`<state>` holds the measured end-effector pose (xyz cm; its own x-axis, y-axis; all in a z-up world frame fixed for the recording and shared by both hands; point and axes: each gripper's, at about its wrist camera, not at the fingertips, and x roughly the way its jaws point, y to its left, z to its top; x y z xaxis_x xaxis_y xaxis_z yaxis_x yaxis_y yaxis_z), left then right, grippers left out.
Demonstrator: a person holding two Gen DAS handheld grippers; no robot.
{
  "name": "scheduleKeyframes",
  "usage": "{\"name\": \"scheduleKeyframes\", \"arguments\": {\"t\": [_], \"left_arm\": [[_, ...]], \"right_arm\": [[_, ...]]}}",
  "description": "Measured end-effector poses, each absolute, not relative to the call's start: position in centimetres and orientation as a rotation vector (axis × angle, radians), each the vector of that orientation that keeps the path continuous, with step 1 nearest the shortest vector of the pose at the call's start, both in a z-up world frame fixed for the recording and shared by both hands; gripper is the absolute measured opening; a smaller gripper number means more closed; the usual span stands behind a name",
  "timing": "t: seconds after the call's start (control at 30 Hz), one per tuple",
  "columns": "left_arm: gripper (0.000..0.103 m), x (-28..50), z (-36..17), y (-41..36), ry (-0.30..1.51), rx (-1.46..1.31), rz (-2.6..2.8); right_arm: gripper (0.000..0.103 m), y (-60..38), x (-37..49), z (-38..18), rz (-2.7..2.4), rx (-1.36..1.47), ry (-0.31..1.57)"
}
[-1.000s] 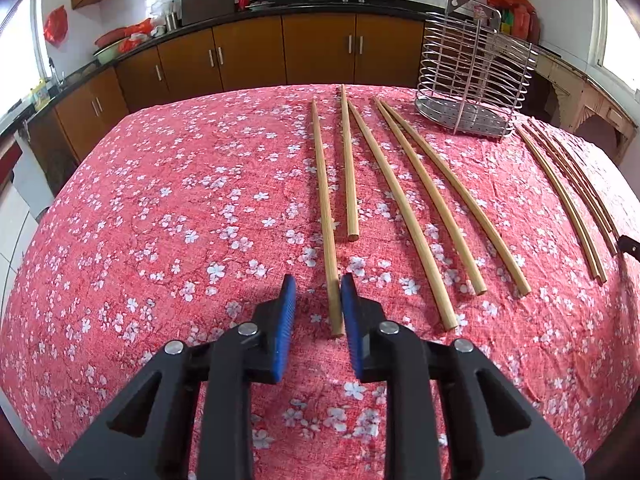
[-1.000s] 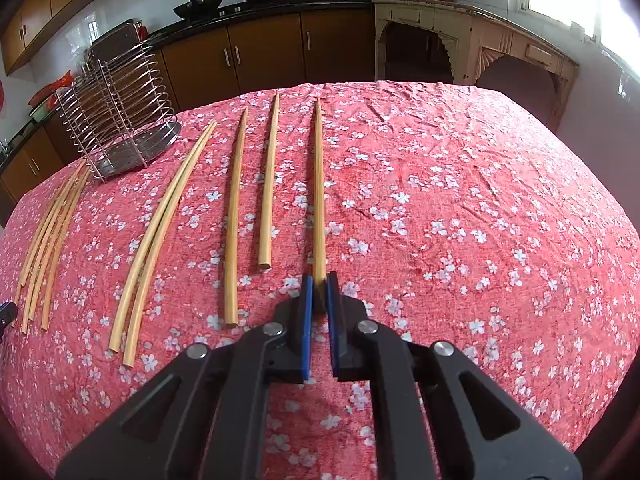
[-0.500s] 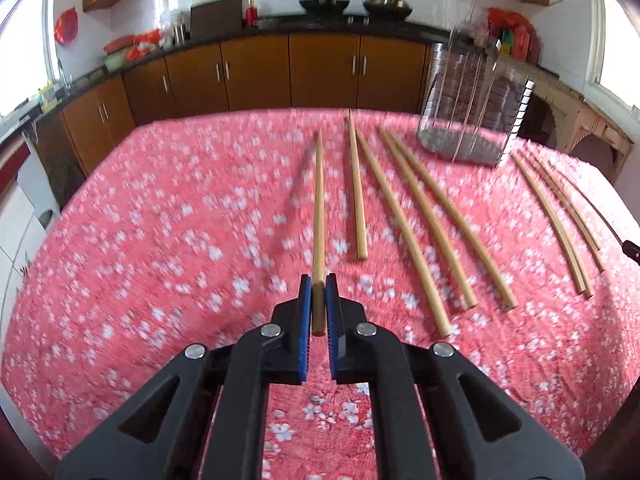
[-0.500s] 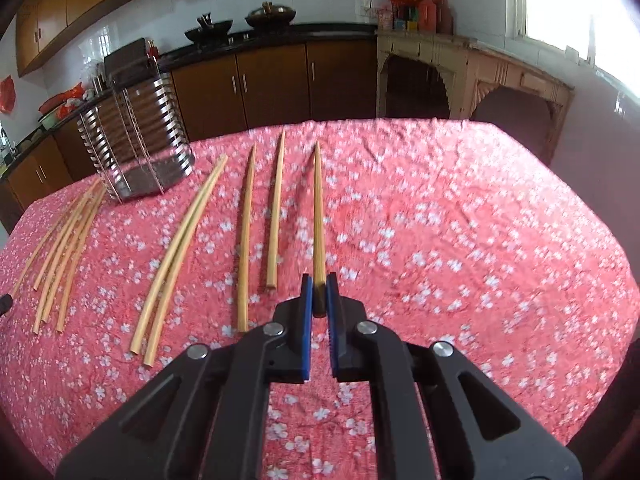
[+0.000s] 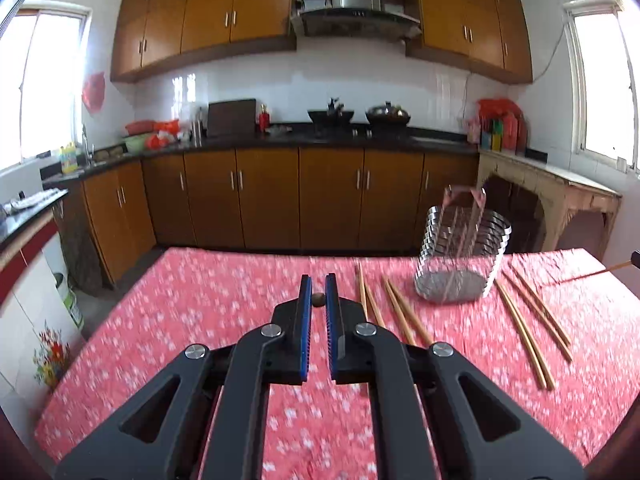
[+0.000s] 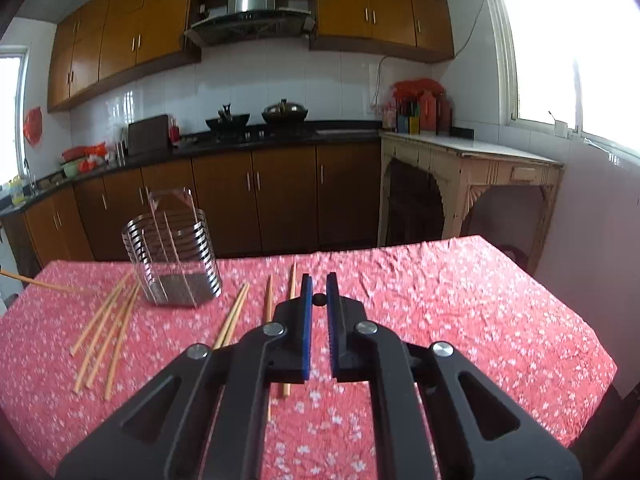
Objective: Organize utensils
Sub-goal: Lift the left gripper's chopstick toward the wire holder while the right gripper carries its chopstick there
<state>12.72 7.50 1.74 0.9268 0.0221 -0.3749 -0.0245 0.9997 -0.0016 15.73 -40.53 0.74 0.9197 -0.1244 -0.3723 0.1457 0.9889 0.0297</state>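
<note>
Chopstick (image 5: 318, 299) end-on between closed jaws

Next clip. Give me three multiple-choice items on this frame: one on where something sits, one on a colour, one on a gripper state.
1. In the left wrist view, the metal holder stands: A) right of the left gripper B) left of it C) on the counter.
2. The pads are: A) red B) green C) blue.
3. The right gripper is: A) wide open B) shut on a chopstick C) out of view.
Key: 1 A, it stands on the tablecloth toward the right; 2 C, blue strips face the gap; 3 B, the chopstick's end shows pinched between the pads.
</note>
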Motion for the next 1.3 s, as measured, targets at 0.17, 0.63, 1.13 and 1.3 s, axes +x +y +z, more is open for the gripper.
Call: {"name": "scheduleKeyframes", "arguments": {"t": [0.17,0.63,1.13,1.3], "left_arm": [[0.007,14.5,3.7,7.7,0.363,-0.019,0.036],[0.007,16.1,5.1,8.1,0.346,-0.034,0.043],[0.007,17.3,6.0,8.5,0.330,-0.042,0.057],[0.007,17.7,6.1,8.4,0.322,-0.049,0.061]], "right_arm": [[0.008,-41.3,16.7,2.1,-0.126,0.083,0.338],[0.008,-43.0,19.7,3.8,-0.115,0.163,0.305],[0.008,-42.3,22.7,5.4,-0.122,0.131,0.309],[0.008,-42.3,23.6,5.3,-0.129,0.135,0.305]]}}
